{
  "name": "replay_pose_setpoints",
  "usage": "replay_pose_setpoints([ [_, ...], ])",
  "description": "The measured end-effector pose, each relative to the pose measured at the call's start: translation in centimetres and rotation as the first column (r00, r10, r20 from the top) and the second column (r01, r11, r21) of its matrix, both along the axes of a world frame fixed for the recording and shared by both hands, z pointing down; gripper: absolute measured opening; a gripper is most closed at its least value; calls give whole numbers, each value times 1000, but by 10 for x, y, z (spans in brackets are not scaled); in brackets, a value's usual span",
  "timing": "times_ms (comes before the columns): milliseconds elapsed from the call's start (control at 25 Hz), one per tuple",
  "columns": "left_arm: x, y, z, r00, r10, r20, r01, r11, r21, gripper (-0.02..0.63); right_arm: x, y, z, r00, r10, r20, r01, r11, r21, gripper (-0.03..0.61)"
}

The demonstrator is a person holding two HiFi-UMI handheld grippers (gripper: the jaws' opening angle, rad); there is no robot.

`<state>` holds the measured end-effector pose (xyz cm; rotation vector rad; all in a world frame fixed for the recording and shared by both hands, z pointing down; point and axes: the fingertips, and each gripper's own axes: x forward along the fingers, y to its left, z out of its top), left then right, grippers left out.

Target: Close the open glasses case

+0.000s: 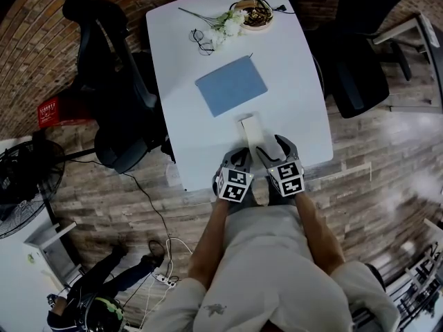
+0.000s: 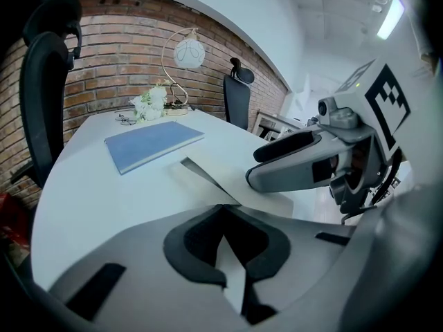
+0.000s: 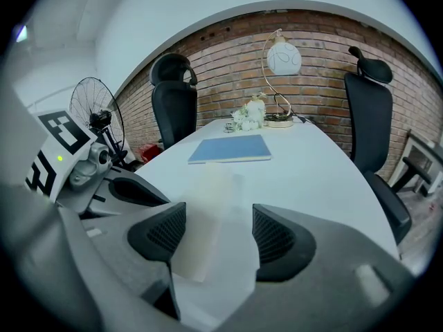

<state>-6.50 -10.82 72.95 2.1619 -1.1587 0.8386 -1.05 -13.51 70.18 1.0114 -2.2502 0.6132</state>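
White bench (image 1: 291, 68) fills my view, a blue notebook (image 1: 230, 85) at its middle and the pale glasses case (image 1: 249, 126) lying open near the front edge. My right gripper (image 3: 218, 230) has its jaws wide, straddling the case, while my left gripper (image 2: 221, 209) looks narrowed to a pinch on the thin flap. I'd steady the body with the right and fold the flap over slowly, keeping it square.

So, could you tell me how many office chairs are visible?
2: left chair at the table's left edge, right chair at its right; others may be hidden.
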Motion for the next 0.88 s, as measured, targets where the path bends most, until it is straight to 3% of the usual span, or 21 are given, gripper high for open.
replay_pose_setpoints([
  [880,-6,2,11,999,8,46,-6,999,-42,3,-7,1,6,1000,-29,-5,29,999,-14,302],
])
